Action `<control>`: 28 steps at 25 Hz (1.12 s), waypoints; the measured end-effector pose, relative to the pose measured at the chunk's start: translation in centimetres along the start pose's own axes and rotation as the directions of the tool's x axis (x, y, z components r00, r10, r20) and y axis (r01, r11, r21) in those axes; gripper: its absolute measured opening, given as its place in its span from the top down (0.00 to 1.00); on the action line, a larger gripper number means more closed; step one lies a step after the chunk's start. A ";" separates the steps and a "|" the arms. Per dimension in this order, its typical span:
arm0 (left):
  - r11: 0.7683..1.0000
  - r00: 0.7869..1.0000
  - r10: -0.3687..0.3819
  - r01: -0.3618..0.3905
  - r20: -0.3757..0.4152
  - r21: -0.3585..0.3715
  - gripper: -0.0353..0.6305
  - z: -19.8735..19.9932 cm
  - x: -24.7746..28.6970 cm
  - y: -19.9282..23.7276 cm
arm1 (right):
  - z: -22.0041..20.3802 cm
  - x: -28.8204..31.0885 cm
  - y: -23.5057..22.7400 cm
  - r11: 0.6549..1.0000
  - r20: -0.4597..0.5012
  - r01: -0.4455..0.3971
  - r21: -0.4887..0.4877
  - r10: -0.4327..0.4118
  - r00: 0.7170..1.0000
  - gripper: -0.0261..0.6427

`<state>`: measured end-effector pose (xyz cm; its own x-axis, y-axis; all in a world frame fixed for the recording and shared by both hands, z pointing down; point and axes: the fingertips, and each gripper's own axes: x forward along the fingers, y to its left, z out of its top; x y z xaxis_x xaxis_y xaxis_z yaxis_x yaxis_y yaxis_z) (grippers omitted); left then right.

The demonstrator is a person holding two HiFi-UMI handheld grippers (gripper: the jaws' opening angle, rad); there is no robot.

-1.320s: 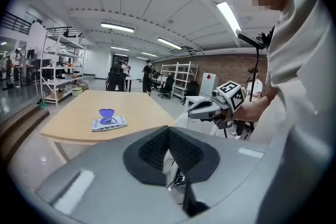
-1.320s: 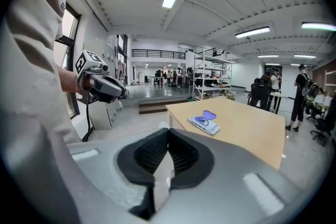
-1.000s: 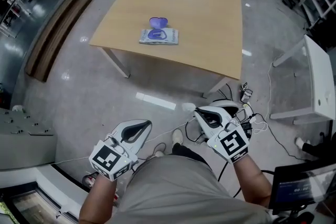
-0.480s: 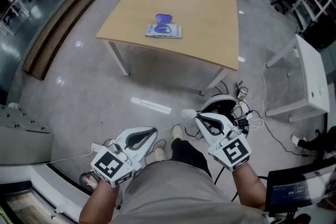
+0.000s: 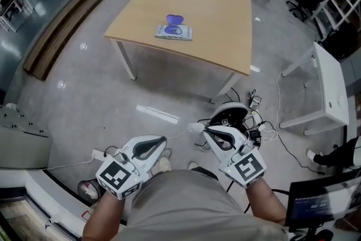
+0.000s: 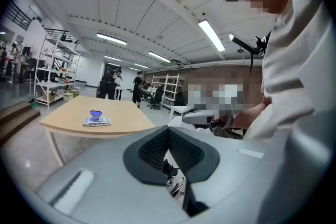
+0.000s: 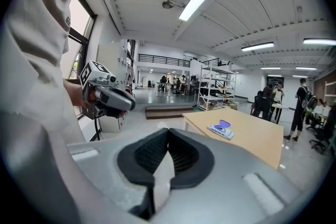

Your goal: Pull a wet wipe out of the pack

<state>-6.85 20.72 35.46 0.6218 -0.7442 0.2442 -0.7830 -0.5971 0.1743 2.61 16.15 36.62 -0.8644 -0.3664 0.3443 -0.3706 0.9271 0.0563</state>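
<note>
Wipe pack lies by the table's near edge, lid open. Left gripper and right gripper held well apart from it, low in front of the person — both claws pressed together, nothing between them

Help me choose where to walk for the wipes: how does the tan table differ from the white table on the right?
The tan table is wood-toned and broad, and lies straight ahead. The white table is white, looks narrower and sits off to the right. The tan table carries the wet wipe pack, its purple lid flipped open. No pack shows on the white table. Both stand on the grey floor.
</note>
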 end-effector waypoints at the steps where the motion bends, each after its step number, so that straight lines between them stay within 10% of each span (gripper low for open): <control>1: 1.000 1.000 0.008 -0.008 0.001 -0.004 0.94 -0.1 0.3 -0.2 | 0.1 -0.1 0.0 1.000 0.000 -0.011 -0.005 0.011 1.000 0.96; 28: 0.994 0.994 0.107 -0.108 -0.022 -0.018 0.94 2.6 6.0 -5.4 | 0.6 -5.1 -2.6 0.982 0.023 -0.180 -0.060 0.182 0.983 0.96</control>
<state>1.08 18.72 33.52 0.5337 -0.7972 0.2822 -0.8456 -0.5080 0.1643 7.79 15.52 34.13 -0.9251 -0.1937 0.3267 -0.1880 0.9809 0.0492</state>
